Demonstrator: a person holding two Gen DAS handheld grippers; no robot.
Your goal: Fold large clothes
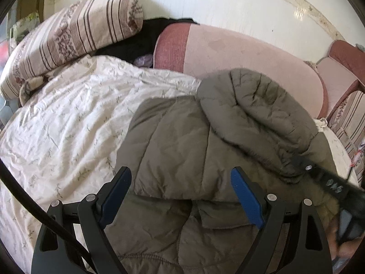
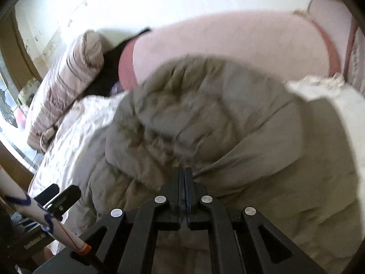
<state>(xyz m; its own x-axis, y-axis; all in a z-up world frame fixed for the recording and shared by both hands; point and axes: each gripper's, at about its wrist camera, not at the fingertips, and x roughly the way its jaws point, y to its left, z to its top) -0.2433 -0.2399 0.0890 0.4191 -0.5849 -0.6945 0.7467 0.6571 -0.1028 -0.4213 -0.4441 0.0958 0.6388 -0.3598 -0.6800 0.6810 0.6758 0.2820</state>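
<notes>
Olive quilted jacket (image 1: 182, 137) lies on the white floral sheet (image 1: 68, 125) of a bed, one sleeve (image 1: 255, 105) folded back over its body. Right gripper (image 2: 184, 173): jaws pinched together on a fold of jacket fabric. Left gripper (image 1: 182, 182) hangs over the jacket w/ jaws wide, nothing btwn them. Striped rolled quilt (image 1: 75, 34) lies far left, pink cushion (image 1: 239, 54) behind.

We see a bed with white floral quilt (image 1: 68, 118), striped rolled bedding (image 1: 75, 34) far left, pink headboard cushion (image 1: 239, 52) far, glossy white wall (image 1: 205, 0) catching light.
</notes>
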